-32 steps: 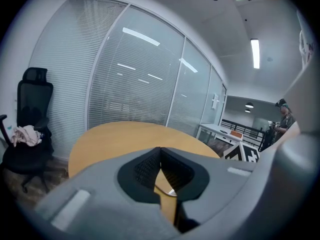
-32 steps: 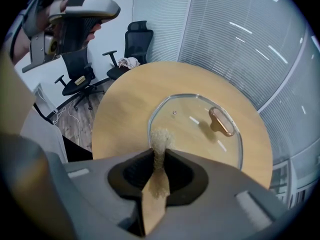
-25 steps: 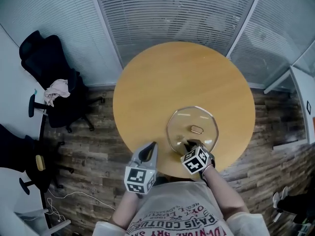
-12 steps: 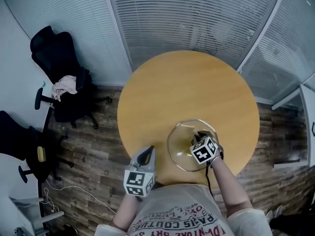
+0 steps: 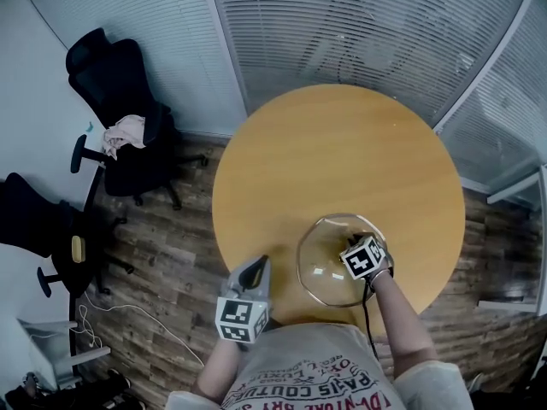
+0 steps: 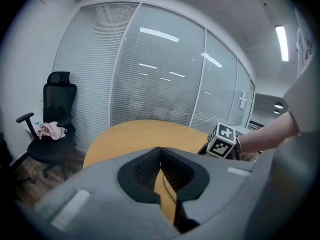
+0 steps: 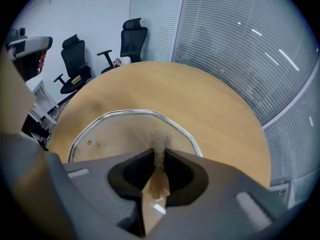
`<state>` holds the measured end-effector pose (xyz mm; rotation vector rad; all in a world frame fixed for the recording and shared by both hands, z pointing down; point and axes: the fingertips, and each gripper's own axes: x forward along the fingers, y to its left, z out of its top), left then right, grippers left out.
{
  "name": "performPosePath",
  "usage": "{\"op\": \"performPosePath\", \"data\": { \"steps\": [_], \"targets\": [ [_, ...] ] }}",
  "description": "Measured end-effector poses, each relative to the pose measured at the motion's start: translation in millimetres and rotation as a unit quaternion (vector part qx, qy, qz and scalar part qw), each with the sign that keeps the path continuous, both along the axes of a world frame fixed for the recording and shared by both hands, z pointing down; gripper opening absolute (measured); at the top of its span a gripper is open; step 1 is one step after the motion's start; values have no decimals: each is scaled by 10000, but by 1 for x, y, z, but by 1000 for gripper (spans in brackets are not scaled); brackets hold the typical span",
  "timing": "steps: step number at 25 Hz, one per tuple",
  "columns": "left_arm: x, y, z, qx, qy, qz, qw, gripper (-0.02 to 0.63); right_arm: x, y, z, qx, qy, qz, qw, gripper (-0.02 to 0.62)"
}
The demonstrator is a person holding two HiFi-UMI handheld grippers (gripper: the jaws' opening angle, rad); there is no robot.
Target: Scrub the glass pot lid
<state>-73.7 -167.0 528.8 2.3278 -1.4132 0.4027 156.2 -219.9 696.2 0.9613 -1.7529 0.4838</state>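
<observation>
The glass pot lid [image 5: 323, 267] lies flat on the round wooden table [image 5: 325, 152], near its front edge, its steel rim [image 7: 107, 115] plain in the right gripper view. My right gripper [image 5: 355, 237] is over the lid's right half, shut on a brownish scrub pad [image 7: 160, 140] whose tip rests on the glass. The lid's handle is hidden under that gripper. My left gripper [image 5: 256, 268] hovers to the lid's left at the table's edge, its jaws shut [image 6: 160, 152] with nothing between them. The right gripper's marker cube [image 6: 223, 140] shows in the left gripper view.
A black office chair [image 5: 120, 109] with a pink cloth [image 5: 126, 131] on its seat stands on the wood floor to the left, another chair [image 5: 34, 220] nearer. Glass walls with blinds [image 5: 359, 32] curve behind the table. A white cable [image 5: 128, 319] trails over the floor.
My right gripper has slid with the pad from the lid's near edge across its middle toward the right, covering the handle. The left gripper has stayed where it was.
</observation>
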Motion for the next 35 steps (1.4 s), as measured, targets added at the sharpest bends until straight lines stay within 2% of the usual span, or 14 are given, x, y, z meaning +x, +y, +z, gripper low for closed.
{"op": "performPosePath", "data": {
  "steps": [8,12,16,28,35],
  "targets": [
    [8,-2,9,-111,-23,42,9999,8,-11,-17,5,-285,-46,-249,9993,64],
    [-4,-5,10,-122,-52,-65,9999,7,-24,-23,7,-405,-120,-379,9984,63],
    [-13,-4,11,-143,-66,-181,9997,7,-39,-24,7,-392,6,-679,9969,63],
    [-29,3,18,-217,-24,-297,9993,8,-89,-9,11,-517,49,-1297,9902,63],
    [-32,6,13,-197,80,-232,9995,8,-105,10,9,-521,278,-1675,9841,63]
  ]
}}
